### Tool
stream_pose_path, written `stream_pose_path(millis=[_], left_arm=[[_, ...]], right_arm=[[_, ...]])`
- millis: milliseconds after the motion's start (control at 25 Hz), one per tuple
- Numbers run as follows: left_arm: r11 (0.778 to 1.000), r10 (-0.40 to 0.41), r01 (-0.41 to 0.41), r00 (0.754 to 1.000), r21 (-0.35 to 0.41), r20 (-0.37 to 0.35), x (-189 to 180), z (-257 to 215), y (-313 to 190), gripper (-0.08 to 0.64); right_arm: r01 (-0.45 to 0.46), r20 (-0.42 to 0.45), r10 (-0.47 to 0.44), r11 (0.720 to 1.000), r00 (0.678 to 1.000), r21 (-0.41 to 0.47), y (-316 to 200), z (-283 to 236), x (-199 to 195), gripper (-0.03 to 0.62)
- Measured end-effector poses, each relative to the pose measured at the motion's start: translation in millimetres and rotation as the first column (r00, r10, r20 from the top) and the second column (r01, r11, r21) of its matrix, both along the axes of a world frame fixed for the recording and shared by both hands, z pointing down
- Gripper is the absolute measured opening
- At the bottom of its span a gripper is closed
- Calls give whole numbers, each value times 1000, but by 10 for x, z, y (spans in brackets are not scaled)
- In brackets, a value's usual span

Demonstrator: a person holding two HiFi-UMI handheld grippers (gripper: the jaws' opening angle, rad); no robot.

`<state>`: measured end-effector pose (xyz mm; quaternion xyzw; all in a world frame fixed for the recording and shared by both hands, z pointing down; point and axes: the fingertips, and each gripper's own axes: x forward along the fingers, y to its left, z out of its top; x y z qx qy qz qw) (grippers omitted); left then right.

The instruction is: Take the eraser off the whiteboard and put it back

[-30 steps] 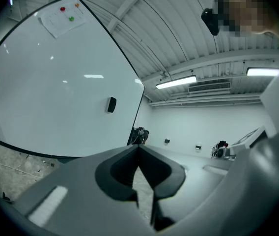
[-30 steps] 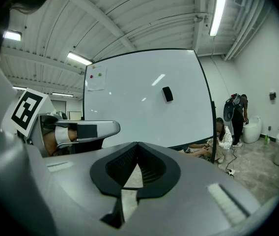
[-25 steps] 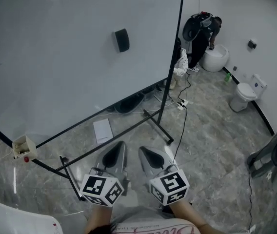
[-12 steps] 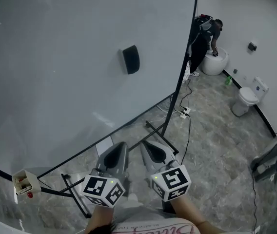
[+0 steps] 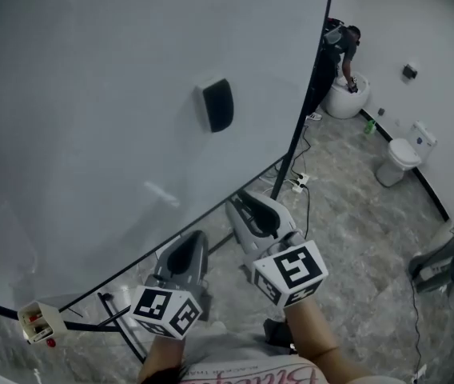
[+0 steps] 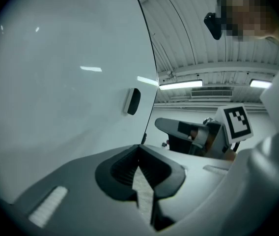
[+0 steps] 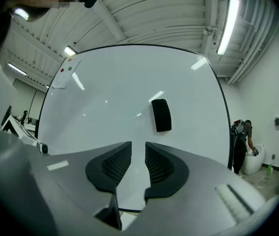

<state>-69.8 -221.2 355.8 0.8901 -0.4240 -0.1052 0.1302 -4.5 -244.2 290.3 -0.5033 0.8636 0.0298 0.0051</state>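
Note:
The black eraser sticks upright on the whiteboard, right of its middle. My right gripper is raised toward the board, below the eraser and apart from it. In the right gripper view the eraser stands just above my right gripper. Its jaws have just been opening and show a narrow gap with nothing in it. My left gripper is lower and further back, and its pads meet, empty. The left gripper view has the eraser ahead at the board's right edge.
The board's black frame post and stand foot run down to the marble floor. A power strip with cable lies behind it. A person bends over white toilets at the back right. A small marker box hangs at the board's lower left.
The whiteboard and eraser have grown nearer. My right gripper has risen and moved forward toward the board, ahead of the left, and its jaws have parted. The left gripper stays shut.

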Motion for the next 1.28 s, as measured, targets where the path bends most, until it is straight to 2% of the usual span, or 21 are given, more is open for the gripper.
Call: stream_pose_path(millis=[160,280,480,720,1000,1280], left_arm=[[1000,0,0,1000,6,0,10,-26,-93,0],[1000,-18,18,1000,9,-1,-27,-48,-168,0],[998,-55,55,998,4,-9,-44,-77,-278,0],[996,-86,86,996,3,-20,-58,-107,-368,0],[994,-110,110,993,5,-29,-60,-120,-413,0],[991,-130,130,991,2,-33,-113,-115,-417,0]], right_arm=[[32,-21,-31,997,999,65,-255,-274,-23,118],[59,-37,-56,995,998,83,-502,-439,-32,153],[51,-77,-42,993,996,108,-895,-712,26,209],[47,-111,-37,995,993,86,-1270,-863,24,222],[54,-153,-42,996,987,75,-1422,-873,-106,233],[45,-133,-36,997,990,65,-1446,-886,-108,225]])
